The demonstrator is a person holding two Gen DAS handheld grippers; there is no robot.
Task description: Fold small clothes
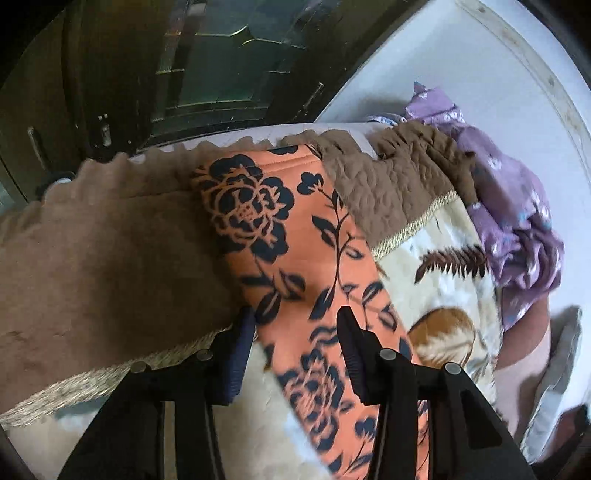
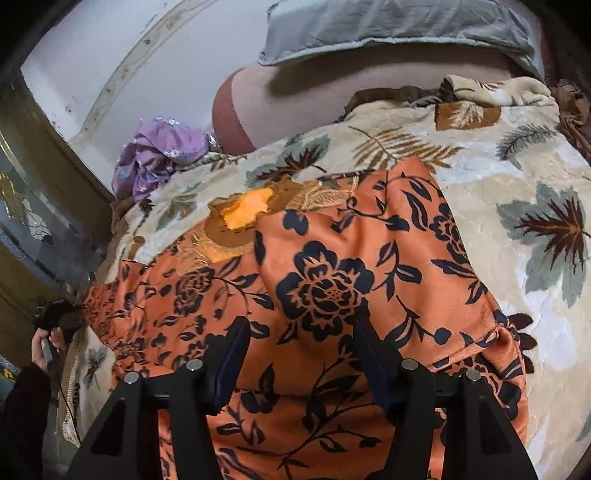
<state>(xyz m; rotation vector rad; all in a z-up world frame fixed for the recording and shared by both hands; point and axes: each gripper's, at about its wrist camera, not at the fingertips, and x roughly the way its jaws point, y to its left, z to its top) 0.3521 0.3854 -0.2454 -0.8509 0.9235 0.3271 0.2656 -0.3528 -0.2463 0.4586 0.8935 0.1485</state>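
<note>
An orange garment with a black flower print (image 2: pixel 325 288) lies spread on a cream leaf-print blanket (image 2: pixel 517 206); its embroidered neck opening (image 2: pixel 243 214) is at the far side. In the left wrist view a narrow part of the garment (image 1: pixel 295 236) runs away from me across the blanket. My left gripper (image 1: pixel 295 325) is open, jaws wide apart, right over the cloth without pinching it. My right gripper (image 2: pixel 301 332) is open too, jaws astride the garment's middle. The other gripper (image 2: pixel 55 317) shows at the garment's left end.
A crumpled purple floral garment (image 1: pixel 517 199) (image 2: pixel 159 155) lies at the blanket's far edge by the white wall. The blanket's brown border (image 1: pixel 92 258) is folded over at left. A grey pillow (image 2: pixel 399 26) and a pink bolster (image 2: pixel 258 107) lie beyond. A dark cabinet (image 1: pixel 166 66) stands close.
</note>
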